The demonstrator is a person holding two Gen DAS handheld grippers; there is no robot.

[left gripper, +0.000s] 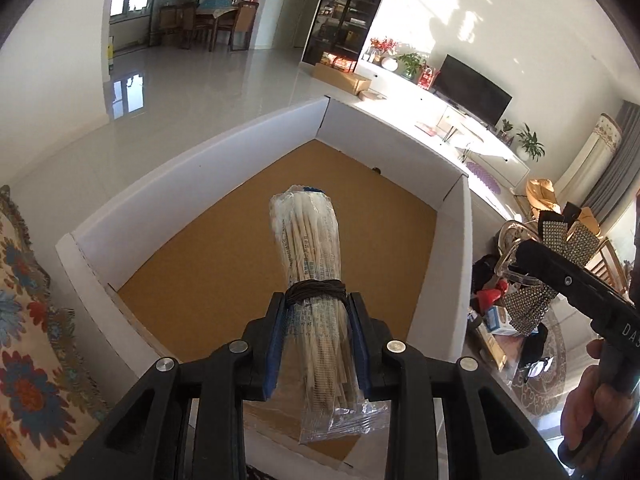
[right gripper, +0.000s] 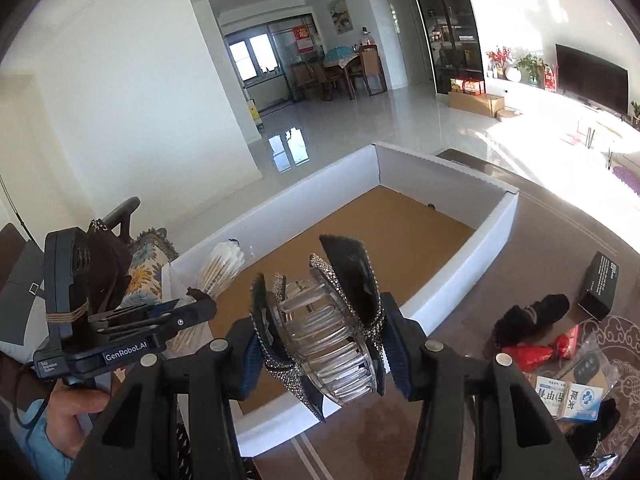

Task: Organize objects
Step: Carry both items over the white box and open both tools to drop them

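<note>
My left gripper (left gripper: 316, 300) is shut on a plastic-wrapped bundle of wooden sticks (left gripper: 310, 248) tied with a dark band, held above the open white box (left gripper: 192, 168) with a brown floor. My right gripper (right gripper: 320, 320) is shut on a clear hair claw clip (right gripper: 324, 320) with rhinestone and black bow trim, held above the near edge of the same box (right gripper: 452, 296). The right gripper also shows in the left wrist view (left gripper: 520, 258) with the clip (left gripper: 568, 236). The left gripper also shows in the right wrist view (right gripper: 200, 304) with the bundle (right gripper: 224, 264).
On the brown table right of the box lie a black item (right gripper: 532, 312), a red packet (right gripper: 536, 352), a black carton (right gripper: 600, 284) and a blue-and-white carton (right gripper: 568, 396). A floral cushion (left gripper: 28, 320) is left of the box. Behind is tiled floor.
</note>
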